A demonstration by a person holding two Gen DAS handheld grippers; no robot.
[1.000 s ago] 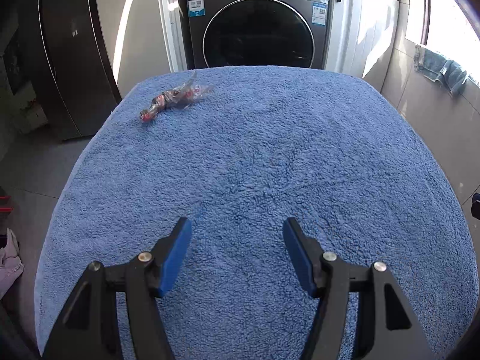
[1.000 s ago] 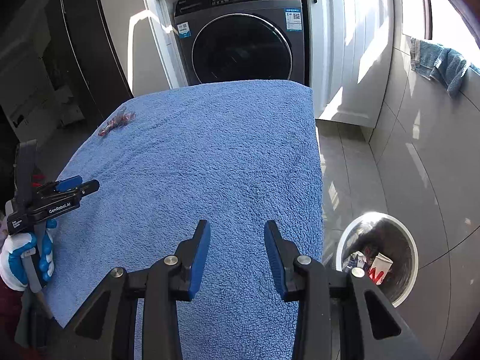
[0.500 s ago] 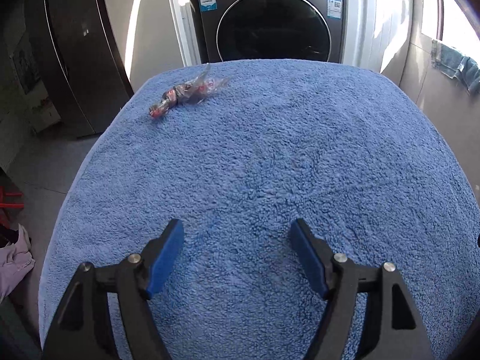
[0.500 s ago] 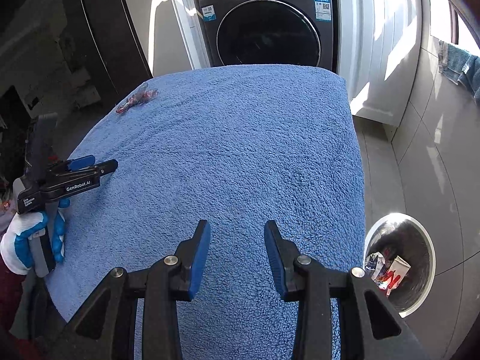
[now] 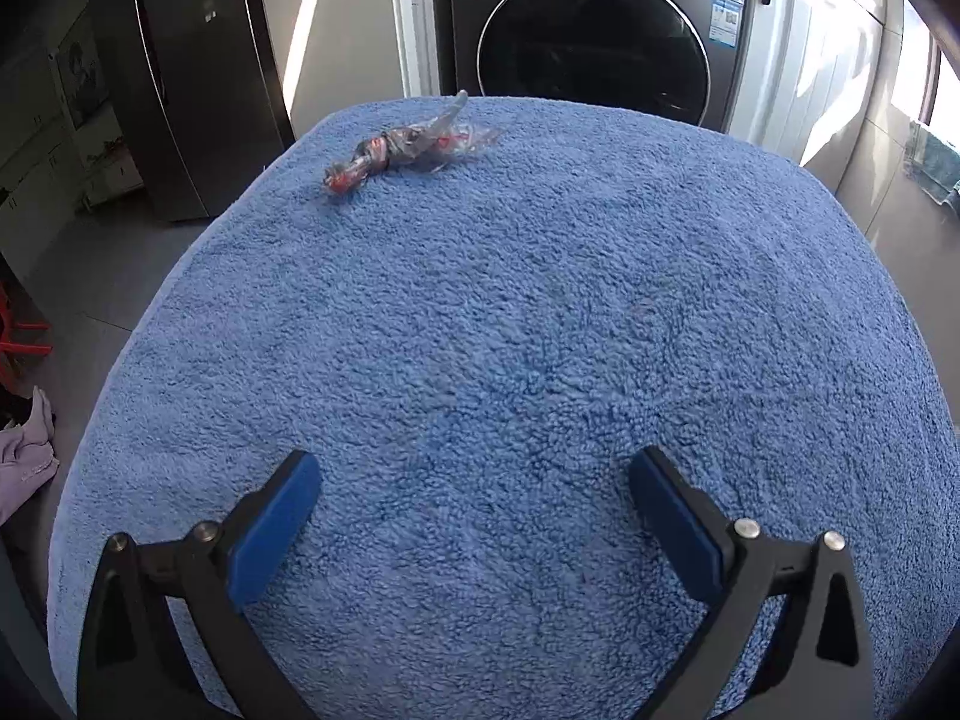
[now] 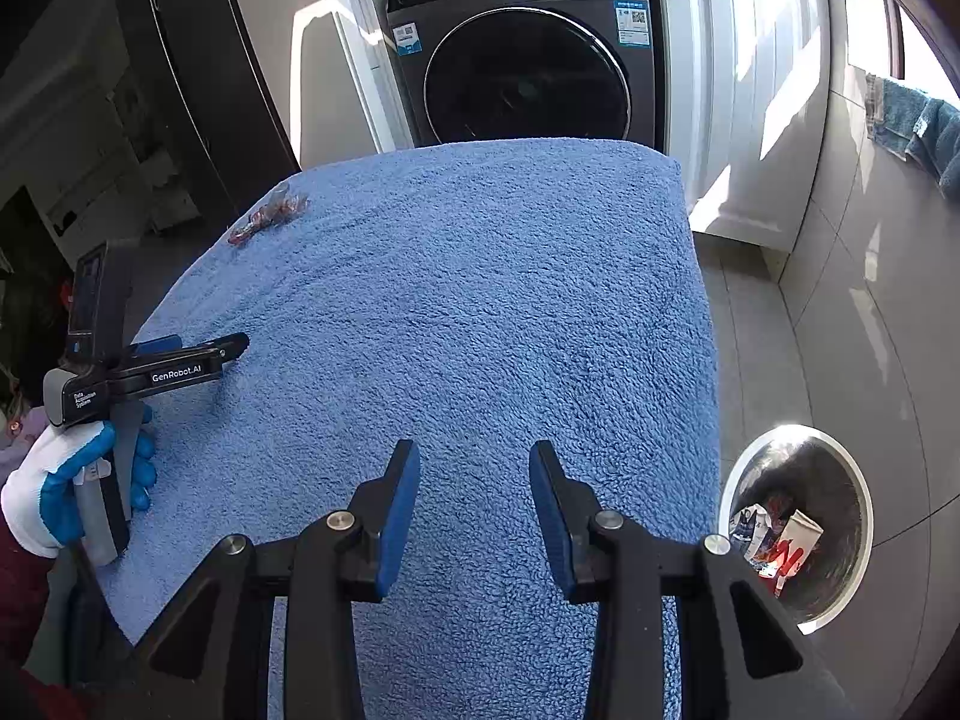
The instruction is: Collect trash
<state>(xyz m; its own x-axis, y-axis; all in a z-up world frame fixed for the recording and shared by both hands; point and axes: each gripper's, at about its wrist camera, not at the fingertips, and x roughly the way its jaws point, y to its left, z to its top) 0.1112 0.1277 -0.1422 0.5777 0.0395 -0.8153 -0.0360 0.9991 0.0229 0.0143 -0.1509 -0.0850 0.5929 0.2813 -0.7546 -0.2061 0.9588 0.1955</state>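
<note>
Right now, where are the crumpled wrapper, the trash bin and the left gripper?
crumpled wrapper (image 5: 414,147), left wrist view, twisted middle.
trash bin (image 6: 859,483), right wrist view, white rim.
left gripper (image 5: 474,480), left wrist view, midway between fingertips.

Left wrist view: looked forward along the left gripper (image 5: 474,468), low over the blue towel (image 5: 540,330), toward the washing machine (image 5: 594,36). Right wrist view: sat higher and farther right, faced the same washing machine (image 6: 528,78). Shared: towel (image 6: 480,300), crumpled wrapper (image 5: 414,147) (image 6: 267,217), machine front.
</note>
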